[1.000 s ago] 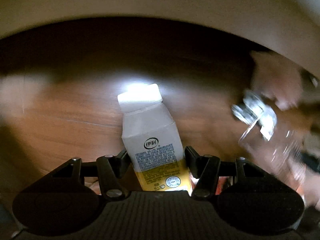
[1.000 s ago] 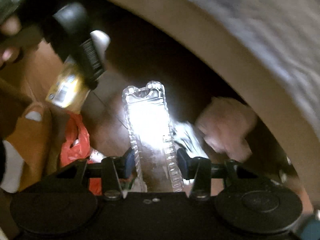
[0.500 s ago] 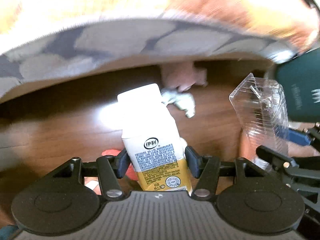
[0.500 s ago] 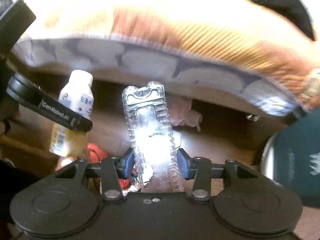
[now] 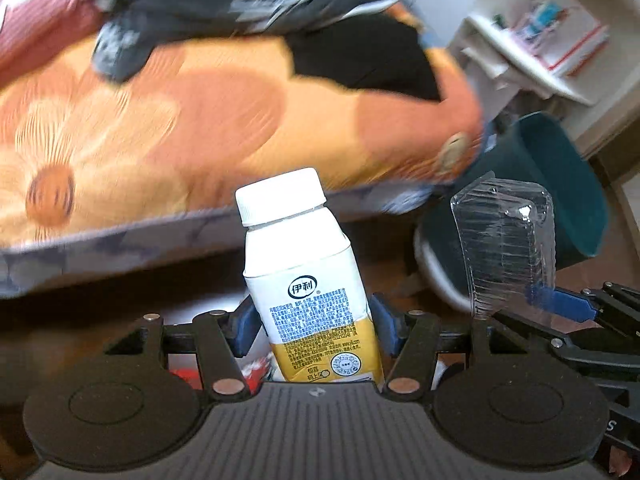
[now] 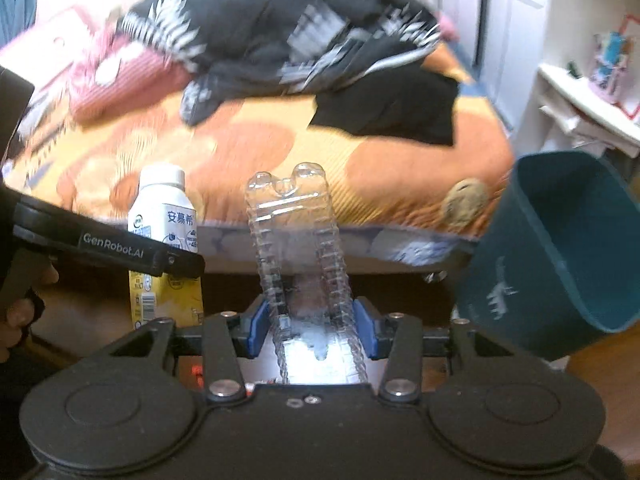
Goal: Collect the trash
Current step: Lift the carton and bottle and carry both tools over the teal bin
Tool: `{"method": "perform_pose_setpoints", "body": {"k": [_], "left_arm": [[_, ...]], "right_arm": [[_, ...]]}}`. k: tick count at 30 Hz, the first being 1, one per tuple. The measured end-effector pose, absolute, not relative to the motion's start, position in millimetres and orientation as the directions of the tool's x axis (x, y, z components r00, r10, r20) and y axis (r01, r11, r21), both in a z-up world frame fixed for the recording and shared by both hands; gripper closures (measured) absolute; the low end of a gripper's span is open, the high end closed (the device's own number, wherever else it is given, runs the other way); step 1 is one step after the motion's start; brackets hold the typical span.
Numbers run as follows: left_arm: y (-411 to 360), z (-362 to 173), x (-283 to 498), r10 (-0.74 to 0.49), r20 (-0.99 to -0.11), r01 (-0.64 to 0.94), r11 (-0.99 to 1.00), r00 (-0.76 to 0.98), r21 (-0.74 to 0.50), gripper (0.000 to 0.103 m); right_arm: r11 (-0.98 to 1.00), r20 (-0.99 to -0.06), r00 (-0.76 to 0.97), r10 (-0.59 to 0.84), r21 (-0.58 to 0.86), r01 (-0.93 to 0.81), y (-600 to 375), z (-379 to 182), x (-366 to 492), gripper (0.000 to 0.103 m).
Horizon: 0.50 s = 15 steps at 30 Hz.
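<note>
Now we hold trash in both claws: our left claw (image 5: pixel 312 320) grips the milk bottle (image 5: pixel 308 280) upright, our right claw (image 6: pixel 310 320) clamps the clear plastic tray (image 6: pixel 300 248). The teal bin (image 6: pixel 560 248) lies to the right, nearer our right claw, its mouth tilted toward us.

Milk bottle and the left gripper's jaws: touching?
Touching. The left wrist view shows both blue pads pressed against the milk bottle sides, left gripper holding it clear of the floor.

Both tools are black, with two big round bumps and shiny silver screws. The finger pads (image 6: pixel 256 326) are blue. One arm (image 6: pixel 108 250) says "GenRobot.AI" in white letters.
</note>
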<state>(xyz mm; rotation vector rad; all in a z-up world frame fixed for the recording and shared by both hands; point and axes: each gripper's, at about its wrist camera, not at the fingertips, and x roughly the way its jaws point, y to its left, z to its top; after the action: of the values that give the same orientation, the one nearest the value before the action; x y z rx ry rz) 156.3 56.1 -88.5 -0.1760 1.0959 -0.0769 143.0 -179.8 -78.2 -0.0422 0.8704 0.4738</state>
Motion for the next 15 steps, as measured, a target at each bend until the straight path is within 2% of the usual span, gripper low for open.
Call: {"method": "perform_pose_setpoints", "body": {"k": [8,15], "left_arm": [[-22,-34,173,-0.198,-0.809,0.078,0.979,0.553,-0.186,0.045],[-93,-5,209,-0.261,-0.781,0.149,0.965,0.568,-0.215,0.045]], "right_arm": [[0.94,-0.661,0.673,0.333,0.175,-0.293,-257,-40,155,0.059],[0.969,-0.634,0.733,0.245,0.194,-0.156,-325,-32,182,0.059]]}}
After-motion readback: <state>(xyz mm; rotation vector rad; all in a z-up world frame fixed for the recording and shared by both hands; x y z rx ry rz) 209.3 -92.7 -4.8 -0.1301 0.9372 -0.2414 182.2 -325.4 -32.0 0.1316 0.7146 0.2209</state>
